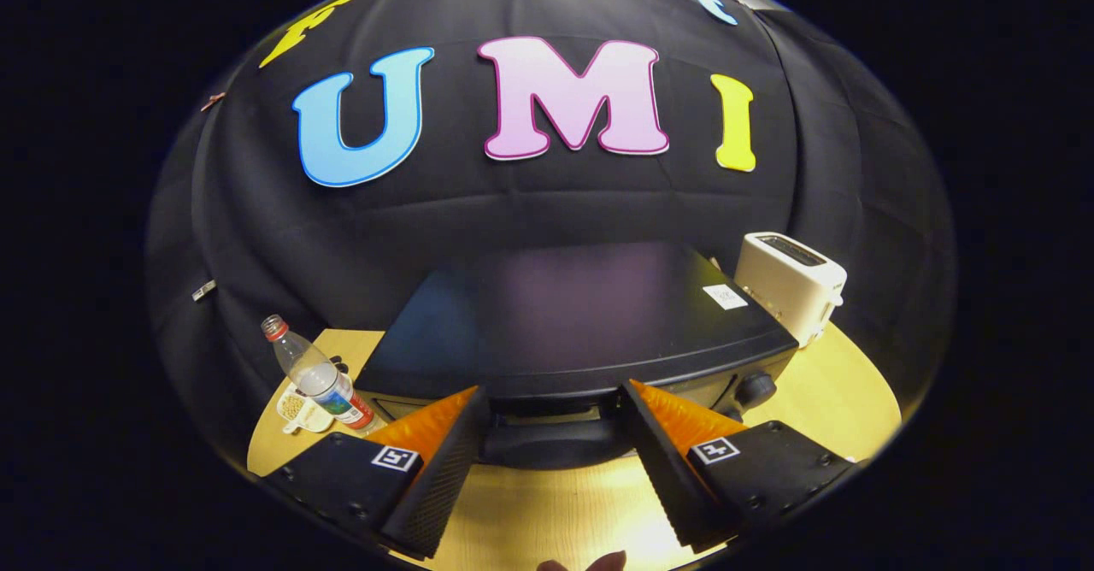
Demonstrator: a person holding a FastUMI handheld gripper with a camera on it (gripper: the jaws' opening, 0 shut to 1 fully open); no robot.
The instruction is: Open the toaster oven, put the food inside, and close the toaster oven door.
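The gripper (554, 404) stands wide open, holding nothing, its fingers flanking the toaster oven (574, 319) door handle (551, 443); closing too high could slip off the handle; I can't pick out the food, perhaps far left by the bottle (318, 376).

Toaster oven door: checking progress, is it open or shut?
Shut: the black toaster oven door sits flush, its handle between the open claw fingers.

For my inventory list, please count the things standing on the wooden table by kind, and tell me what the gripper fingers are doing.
Toaster oven: 1
Pop-up toaster: 1
Plastic bottle: 1
Small snack dish: 1
Total: 4
The gripper is open, its fingers either side of the oven's door handle, not pressing on it.
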